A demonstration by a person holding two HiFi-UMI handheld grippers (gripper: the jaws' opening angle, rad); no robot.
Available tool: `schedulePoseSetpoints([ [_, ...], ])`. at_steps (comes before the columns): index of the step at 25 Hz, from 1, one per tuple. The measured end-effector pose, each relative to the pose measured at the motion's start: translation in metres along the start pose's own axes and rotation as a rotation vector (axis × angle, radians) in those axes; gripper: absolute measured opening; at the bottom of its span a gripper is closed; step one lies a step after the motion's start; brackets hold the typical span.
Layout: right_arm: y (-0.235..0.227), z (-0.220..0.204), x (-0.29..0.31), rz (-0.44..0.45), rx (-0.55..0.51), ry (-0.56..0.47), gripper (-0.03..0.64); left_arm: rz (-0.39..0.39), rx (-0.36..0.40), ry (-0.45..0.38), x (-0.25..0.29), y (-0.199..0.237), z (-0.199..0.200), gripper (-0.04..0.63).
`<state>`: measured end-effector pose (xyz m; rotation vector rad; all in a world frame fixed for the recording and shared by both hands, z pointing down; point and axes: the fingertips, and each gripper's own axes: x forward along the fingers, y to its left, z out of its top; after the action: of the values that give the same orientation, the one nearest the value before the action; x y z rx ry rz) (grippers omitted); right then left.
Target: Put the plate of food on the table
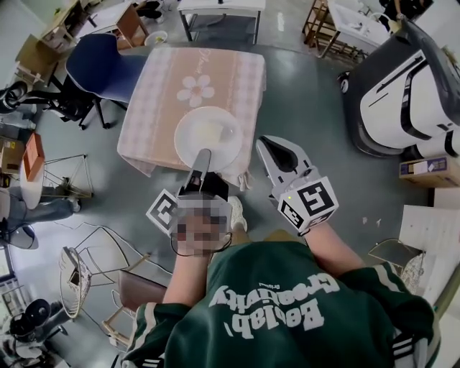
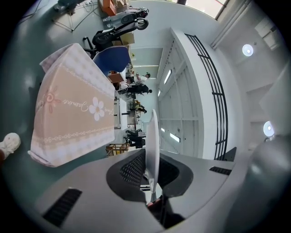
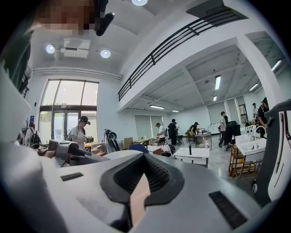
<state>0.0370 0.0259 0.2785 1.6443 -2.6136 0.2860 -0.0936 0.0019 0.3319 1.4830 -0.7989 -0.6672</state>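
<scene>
A white plate (image 1: 208, 136) with pale food on it hangs over the near edge of the table (image 1: 172, 79), which wears a pink checked cloth with a flower. My left gripper (image 1: 203, 154) is shut on the plate's near rim. In the left gripper view the plate (image 2: 152, 136) stands edge-on between the pads, with the table (image 2: 72, 113) off to the left. My right gripper (image 1: 272, 144) is just right of the plate, apart from it, with its jaws together and nothing in them. In the right gripper view the right gripper (image 3: 145, 159) points level into the room.
A blue office chair (image 1: 100, 65) stands at the table's left side. A large white and black machine (image 1: 410, 93) is on the right. Wire chairs (image 1: 79, 273) lie at the lower left. A white table (image 1: 219, 11) stands behind. Several people stand far off (image 3: 173, 129).
</scene>
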Motion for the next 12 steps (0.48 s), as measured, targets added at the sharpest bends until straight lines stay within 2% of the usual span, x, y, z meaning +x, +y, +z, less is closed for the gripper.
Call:
schedulePoseSetpoints([
  [12,-0.012,-0.004,0.058,-0.036,0.002,0.008,0.015,0.006,0.003,0.035,0.041,0.005,0.042,0.031],
])
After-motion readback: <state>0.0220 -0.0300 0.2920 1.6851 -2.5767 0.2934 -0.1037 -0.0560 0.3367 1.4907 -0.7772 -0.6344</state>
